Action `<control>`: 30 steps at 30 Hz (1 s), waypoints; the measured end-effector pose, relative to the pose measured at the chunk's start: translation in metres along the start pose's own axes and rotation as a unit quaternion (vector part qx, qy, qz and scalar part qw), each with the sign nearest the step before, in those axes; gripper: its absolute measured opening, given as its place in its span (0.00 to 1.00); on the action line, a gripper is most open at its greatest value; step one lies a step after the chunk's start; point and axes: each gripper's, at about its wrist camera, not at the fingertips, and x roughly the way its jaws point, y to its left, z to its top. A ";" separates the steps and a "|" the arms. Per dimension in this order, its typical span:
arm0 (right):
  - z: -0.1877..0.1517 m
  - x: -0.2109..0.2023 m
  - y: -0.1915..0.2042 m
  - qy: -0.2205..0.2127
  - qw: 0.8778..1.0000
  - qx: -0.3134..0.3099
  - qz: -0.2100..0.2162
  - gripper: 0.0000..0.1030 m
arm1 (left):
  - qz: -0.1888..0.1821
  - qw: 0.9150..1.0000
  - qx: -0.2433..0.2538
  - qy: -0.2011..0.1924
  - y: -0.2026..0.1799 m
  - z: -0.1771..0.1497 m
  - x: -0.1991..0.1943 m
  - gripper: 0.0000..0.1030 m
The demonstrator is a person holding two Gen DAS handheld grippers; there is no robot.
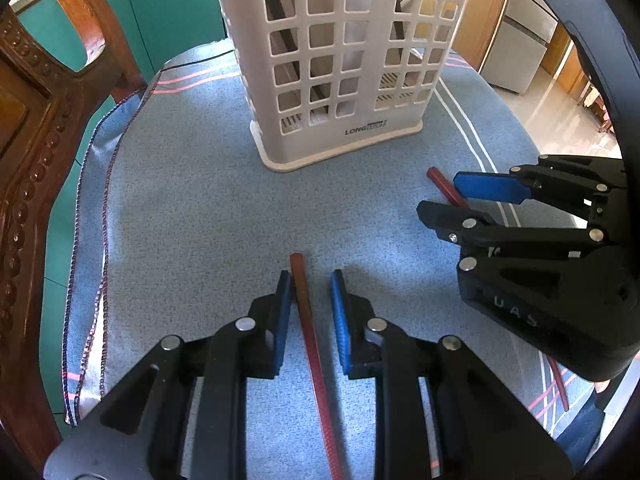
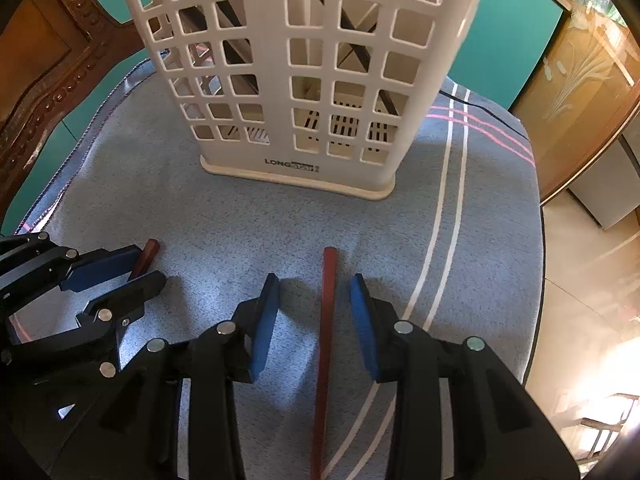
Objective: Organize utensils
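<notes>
Two red chopsticks lie on a blue cloth in front of a white lattice utensil holder point(image 1: 340, 60), also in the right wrist view point(image 2: 300, 72). My left gripper point(image 1: 310, 280) is open, its blue pads either side of one chopstick point(image 1: 308, 320), the stick close to the left pad. It also shows in the right wrist view point(image 2: 138, 266), with that chopstick's tip point(image 2: 148, 252) between its fingers. My right gripper point(image 2: 314, 286) is open around the other chopstick point(image 2: 326, 328). In the left wrist view it point(image 1: 440, 196) straddles that chopstick point(image 1: 442, 184).
Dark utensils stand inside the holder. The blue cloth point(image 1: 192, 208) with white and pink stripes covers a rounded table. A carved wooden chair point(image 1: 36, 120) stands at the left edge. Beyond the right edge are a tiled floor and wooden cabinets point(image 2: 588, 80).
</notes>
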 end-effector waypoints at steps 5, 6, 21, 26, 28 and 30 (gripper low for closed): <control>-0.003 -0.001 0.001 -0.003 1.000 0.002 0.002 0.36 | 0.007 1.000 -0.005 -0.001 0.008 -0.003 0.000 0.30; -0.004 -0.001 0.001 -0.004 1.000 0.002 0.002 0.36 | 0.006 1.000 -0.007 0.000 0.009 -0.003 0.000 0.31; -0.010 -0.002 -0.002 -0.010 1.000 0.002 0.001 0.36 | -0.001 1.000 -0.002 -0.001 0.011 -0.004 -0.002 0.31; -0.011 -0.004 -0.001 -0.013 1.000 0.001 0.004 0.31 | -0.005 1.000 -0.004 -0.002 0.011 -0.003 -0.002 0.29; -0.011 -0.005 0.001 -0.014 1.000 -0.001 0.011 0.24 | -0.011 1.000 -0.007 -0.003 0.011 -0.003 -0.002 0.19; -0.011 -0.006 0.003 -0.016 1.000 -0.003 0.014 0.18 | -0.014 1.000 -0.008 -0.004 0.011 -0.003 -0.003 0.14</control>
